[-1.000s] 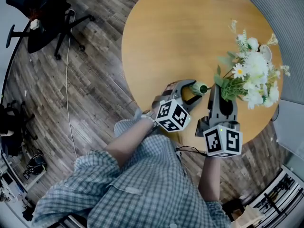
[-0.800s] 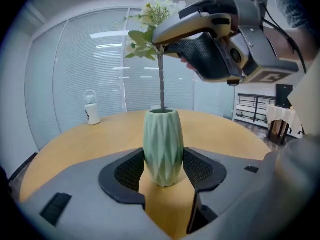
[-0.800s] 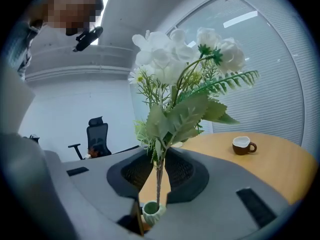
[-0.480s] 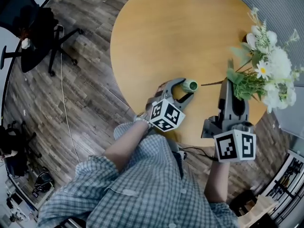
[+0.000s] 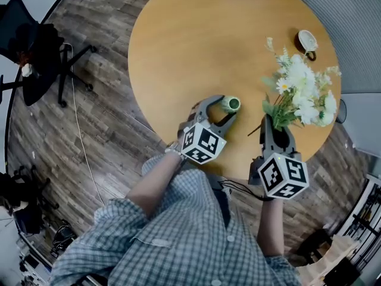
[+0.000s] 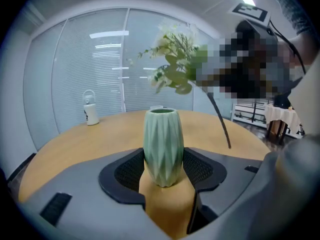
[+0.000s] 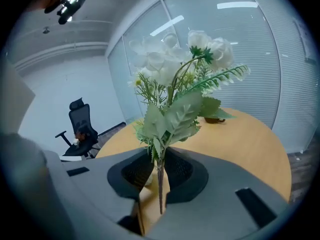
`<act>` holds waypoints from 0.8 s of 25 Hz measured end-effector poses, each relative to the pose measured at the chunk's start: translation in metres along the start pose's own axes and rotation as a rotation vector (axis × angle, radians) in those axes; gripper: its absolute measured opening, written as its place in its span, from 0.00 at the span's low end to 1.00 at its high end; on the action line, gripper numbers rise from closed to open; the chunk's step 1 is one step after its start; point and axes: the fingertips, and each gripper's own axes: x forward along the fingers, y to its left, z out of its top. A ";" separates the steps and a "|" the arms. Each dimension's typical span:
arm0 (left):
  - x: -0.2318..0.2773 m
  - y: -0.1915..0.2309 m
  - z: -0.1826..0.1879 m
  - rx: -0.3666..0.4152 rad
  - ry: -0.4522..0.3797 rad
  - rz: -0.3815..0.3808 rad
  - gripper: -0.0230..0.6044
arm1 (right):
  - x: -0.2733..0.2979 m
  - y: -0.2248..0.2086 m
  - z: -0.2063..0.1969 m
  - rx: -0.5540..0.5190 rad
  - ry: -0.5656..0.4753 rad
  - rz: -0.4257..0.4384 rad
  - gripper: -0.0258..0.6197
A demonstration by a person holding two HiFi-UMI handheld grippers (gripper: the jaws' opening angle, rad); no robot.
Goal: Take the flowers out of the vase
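Note:
A pale green ribbed vase (image 5: 231,104) stands upright near the front edge of the round wooden table (image 5: 178,46). My left gripper (image 5: 224,111) is shut on it, one pad against each side of the vase (image 6: 162,141). A bunch of white flowers with green leaves (image 5: 299,95) is out of the vase, off to its right. My right gripper (image 5: 275,123) is shut on the stems (image 7: 160,184). Its jaws have just been closing further with the stems between them. In the left gripper view the bunch (image 6: 175,59) hangs above and beyond the vase, its dark stem trailing down.
A mug (image 5: 308,40) sits on the table's far right, behind the flowers. A small white bottle (image 6: 89,111) stands at the far edge. A black office chair (image 5: 36,46) is on the wood floor to the left. The table's front edge is just under both grippers.
The right gripper has carried the bunch away from the vase to the right, so the stem tip is clear of the vase mouth. The left gripper and vase have stayed put.

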 end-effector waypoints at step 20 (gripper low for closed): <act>-0.001 -0.002 0.003 0.002 -0.001 0.006 0.44 | 0.057 -0.025 -0.134 0.006 0.309 -0.072 0.14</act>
